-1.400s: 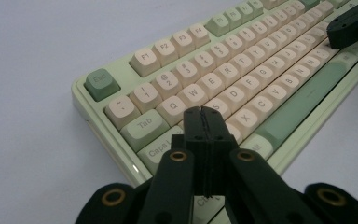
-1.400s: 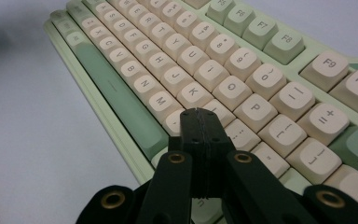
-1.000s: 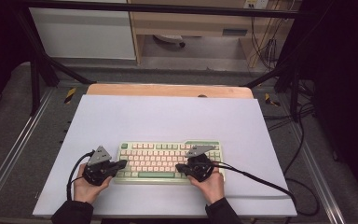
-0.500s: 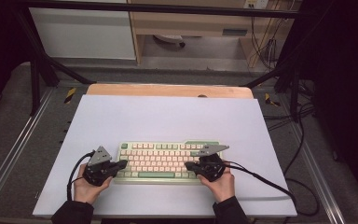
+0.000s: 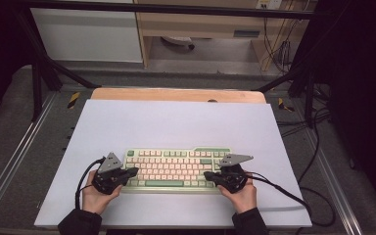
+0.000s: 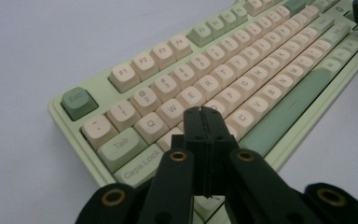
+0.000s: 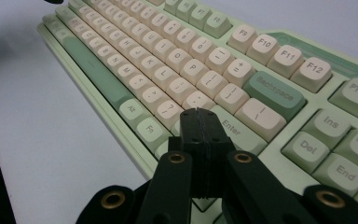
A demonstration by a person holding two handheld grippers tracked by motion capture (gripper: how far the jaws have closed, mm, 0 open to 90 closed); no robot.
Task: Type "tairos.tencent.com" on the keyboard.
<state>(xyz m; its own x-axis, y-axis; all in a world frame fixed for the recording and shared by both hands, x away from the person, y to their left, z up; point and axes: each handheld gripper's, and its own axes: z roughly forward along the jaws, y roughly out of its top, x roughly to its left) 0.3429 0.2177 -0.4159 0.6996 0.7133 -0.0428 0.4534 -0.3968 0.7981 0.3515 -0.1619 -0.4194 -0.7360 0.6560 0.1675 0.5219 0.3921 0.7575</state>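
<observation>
Where the keyboard ends, bare mat surrounds.

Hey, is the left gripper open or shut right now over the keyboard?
Shut. In the left gripper view the left gripper has its two black jaws pressed flat together, nothing between them, above the keyboard near the A key.

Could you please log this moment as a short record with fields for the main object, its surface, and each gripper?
object: pale green keyboard with cream keycaps, lying flat
surface: light lavender table mat
left gripper: jaws shut, empty, tips over the keys near Caps Lock at the keyboard's left end
right gripper: jaws shut, empty, tips over the keys beside Enter at the right end
contact with keys: cannot tell
</observation>
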